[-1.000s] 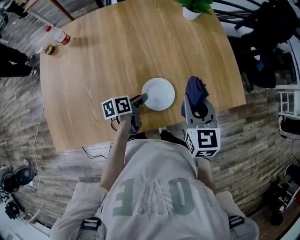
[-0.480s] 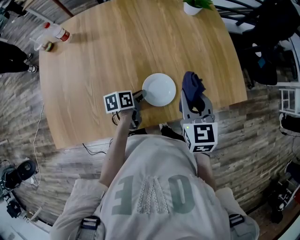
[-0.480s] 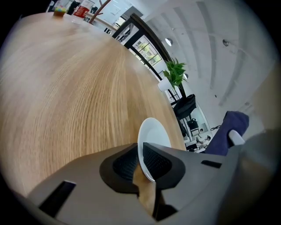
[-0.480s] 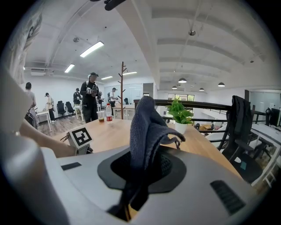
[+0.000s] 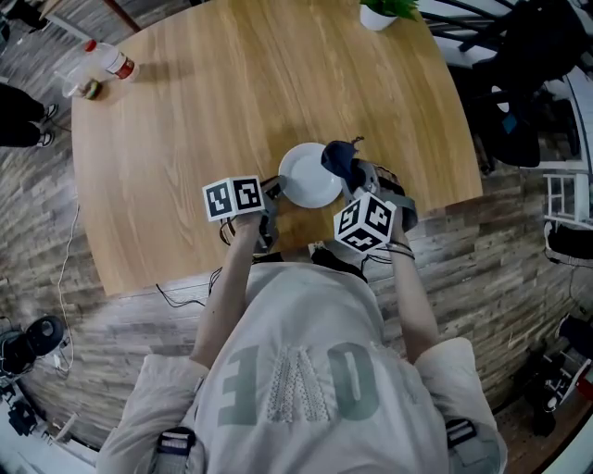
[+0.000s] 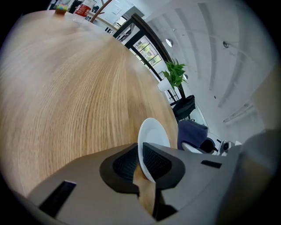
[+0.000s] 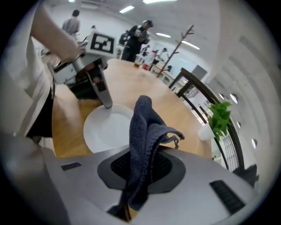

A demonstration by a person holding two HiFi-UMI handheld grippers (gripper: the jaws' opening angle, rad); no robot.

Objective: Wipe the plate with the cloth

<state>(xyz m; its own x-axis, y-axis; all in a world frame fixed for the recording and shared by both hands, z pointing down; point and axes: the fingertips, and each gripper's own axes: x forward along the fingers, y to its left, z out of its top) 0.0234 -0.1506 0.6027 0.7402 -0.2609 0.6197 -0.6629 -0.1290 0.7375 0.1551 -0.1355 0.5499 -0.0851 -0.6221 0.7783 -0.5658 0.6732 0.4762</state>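
Note:
A white plate (image 5: pixel 309 175) lies on the wooden table near its front edge. My left gripper (image 5: pixel 274 192) is shut on the plate's left rim; in the left gripper view the plate (image 6: pixel 153 141) sits edge-on between the two pads. My right gripper (image 5: pixel 357 176) is shut on a dark blue cloth (image 5: pixel 341 161), which hangs over the plate's right edge. In the right gripper view the cloth (image 7: pixel 142 145) stands bunched up between the jaws, with the plate (image 7: pixel 107 130) just beyond and the left gripper (image 7: pixel 105 104) on its far rim.
The round wooden table (image 5: pixel 222 102) carries a bottle (image 5: pixel 104 61) at its far left and a potted plant (image 5: pixel 382 13) at the far edge. Chairs and dark gear (image 5: pixel 533 83) stand on the floor to the right. People are visible in the background (image 7: pixel 136 35).
My right gripper has swung left and down with the cloth, from beside the plate to over its right edge, rolling as it went. The left gripper stayed on the plate's left rim.

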